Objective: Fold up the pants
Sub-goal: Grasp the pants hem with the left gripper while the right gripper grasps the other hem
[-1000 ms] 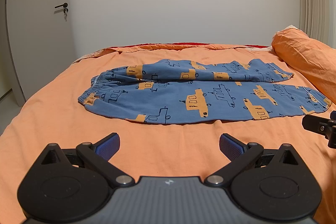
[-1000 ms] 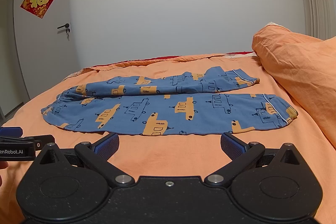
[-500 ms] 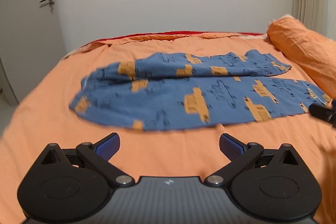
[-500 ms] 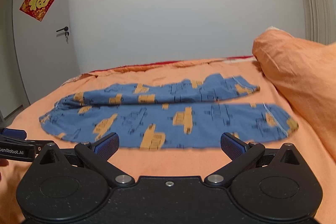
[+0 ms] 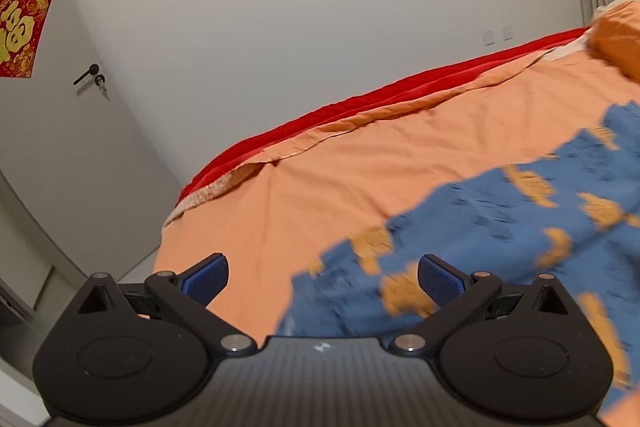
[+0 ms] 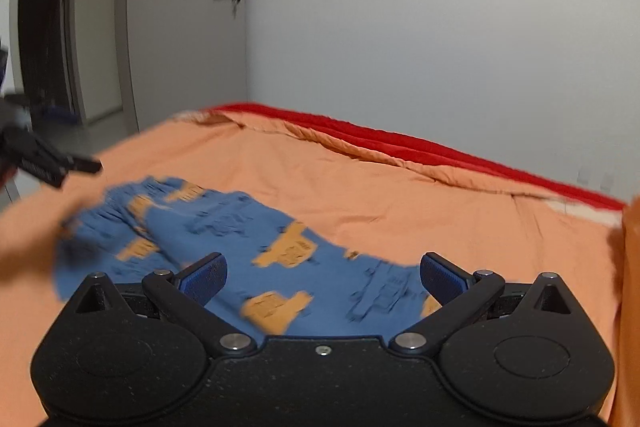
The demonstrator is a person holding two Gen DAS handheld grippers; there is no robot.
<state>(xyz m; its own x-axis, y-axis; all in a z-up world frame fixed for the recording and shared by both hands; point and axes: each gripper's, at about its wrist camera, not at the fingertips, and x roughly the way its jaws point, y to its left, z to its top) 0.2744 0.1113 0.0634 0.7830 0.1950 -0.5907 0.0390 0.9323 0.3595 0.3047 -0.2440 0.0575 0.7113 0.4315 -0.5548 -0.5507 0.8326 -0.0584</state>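
Blue fabric pants with an orange vehicle print lie flat on the bed with an orange cover, unfolded, nothing else on the cover. No containers in either view.

Left hand-held gripper: fingers spread wide, blue pads empty, tilted so the bed slopes across the frame. It sits low over the waistband end of the pants; the cloth edge lies between the fingers, but whether a pad touches it is hard to tell through the blur.

Right hand-held gripper: also spread wide and empty, low over the pants, both blue pads above printed cloth.

Left wrist view only: a white door with a dark lever handle, a red and gold paper decoration at the left edge, and a blurred orange pillow at top right. Right wrist view only: the other black hand-held gripper coming in from the left over the pants' far end, plus a dark open doorway behind it. Both views show a red sheet edge along the far side of the bed.
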